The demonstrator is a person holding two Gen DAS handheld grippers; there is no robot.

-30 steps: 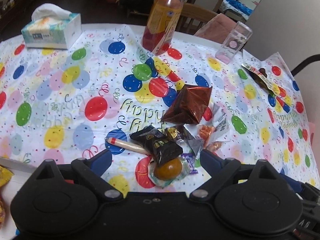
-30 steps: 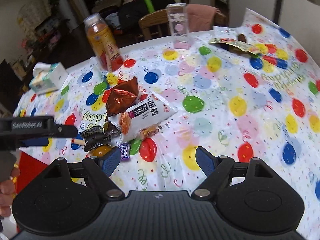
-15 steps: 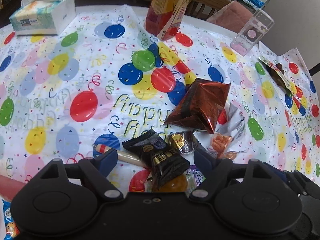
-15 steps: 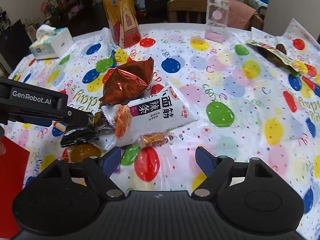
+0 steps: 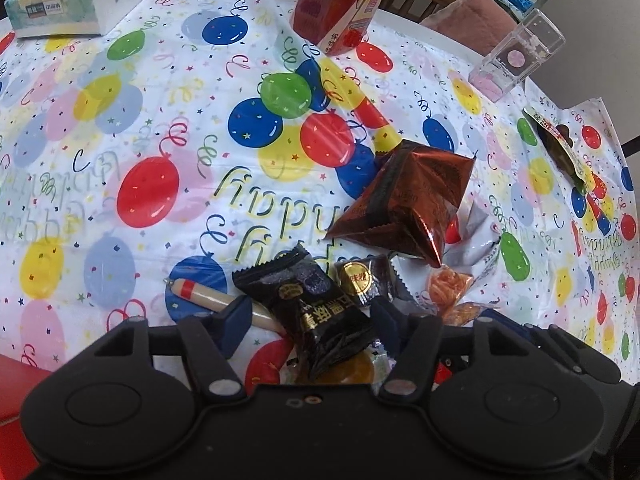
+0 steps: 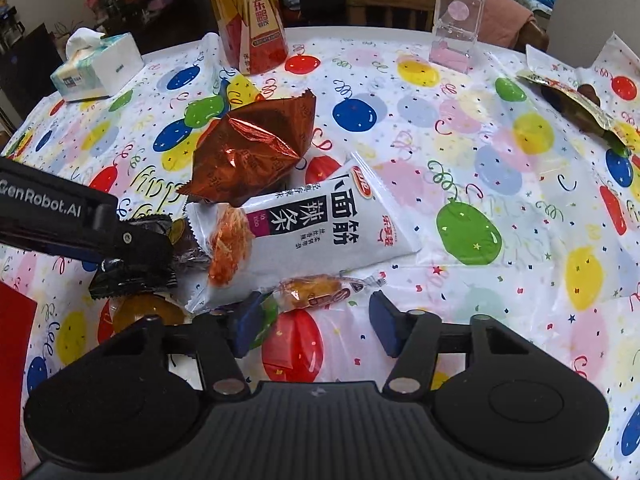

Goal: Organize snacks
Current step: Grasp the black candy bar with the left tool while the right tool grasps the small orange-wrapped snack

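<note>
A pile of snacks lies on the balloon-print tablecloth [image 5: 120,128]. My left gripper [image 5: 310,326] is open, its fingers on either side of a black snack packet [image 5: 320,312]. Beside the packet lie a sausage stick [image 5: 200,292], a small dark candy with a gold label [image 5: 360,280] and an orange jelly cup [image 5: 352,372]. Behind them sits a red-brown foil bag [image 5: 408,200]. My right gripper [image 6: 316,326] is open, low over the cloth, just short of a small orange snack in a clear wrapper [image 6: 320,288]. A white spicy-strip packet [image 6: 320,232] lies beyond it, touching the foil bag [image 6: 248,156]. The left gripper [image 6: 132,248] rests over the black packet.
At the far side stand an orange drink bottle [image 6: 252,20], a tissue box [image 6: 96,68] and a clear plastic box [image 6: 456,20]. An opened green-yellow wrapper [image 6: 572,108] lies at the right edge. A red container [image 6: 12,360] is at my near left. A wooden chair [image 6: 392,0] stands behind the table.
Both grippers have moved forward and down to the snack pile. Their fingers have drawn somewhat closer together, the left pair now flanking the black packet.
</note>
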